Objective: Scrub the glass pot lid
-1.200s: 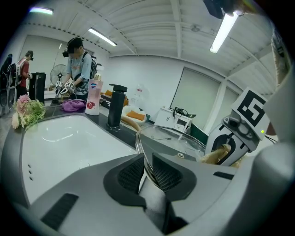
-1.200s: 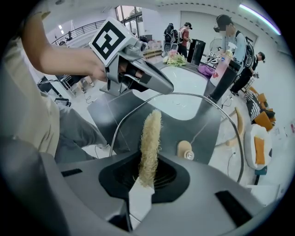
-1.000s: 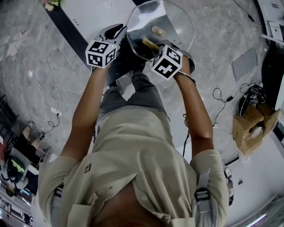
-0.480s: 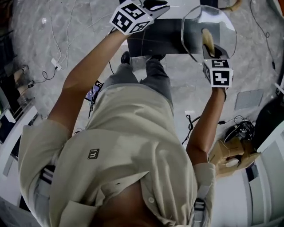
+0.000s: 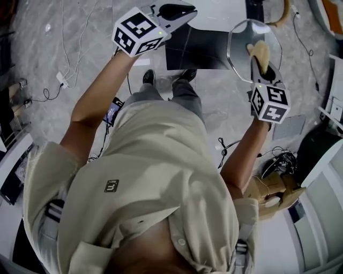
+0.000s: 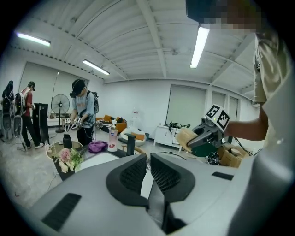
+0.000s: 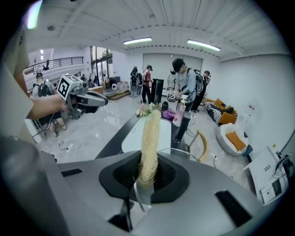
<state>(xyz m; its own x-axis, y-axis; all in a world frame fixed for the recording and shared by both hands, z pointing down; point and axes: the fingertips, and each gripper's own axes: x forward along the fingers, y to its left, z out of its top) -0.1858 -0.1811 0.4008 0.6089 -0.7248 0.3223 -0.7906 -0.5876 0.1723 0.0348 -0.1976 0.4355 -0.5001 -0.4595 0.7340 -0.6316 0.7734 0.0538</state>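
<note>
Head view: the left gripper [image 5: 187, 12] is up over the dark table [image 5: 198, 51], well apart from the lid. The right gripper [image 5: 261, 68] has a loofah scrubber [image 5: 260, 53] against the glass pot lid [image 5: 241, 45], which stands on edge in the air right at its jaws. The only print is the black-and-white squares on the marker cubes [image 5: 140, 29] and a shirt logo [image 5: 111, 185] that's too small to read.

Left gripper view: the jaws have just been closing, with a thin slit left and nothing in it. The bottle [image 6: 112, 138] has a label, but it's too blurry to read.

Right gripper view: the jaws are clamped on the scrubber. A shiny strip, seemingly the lid's rim, sits beside it.
</note>
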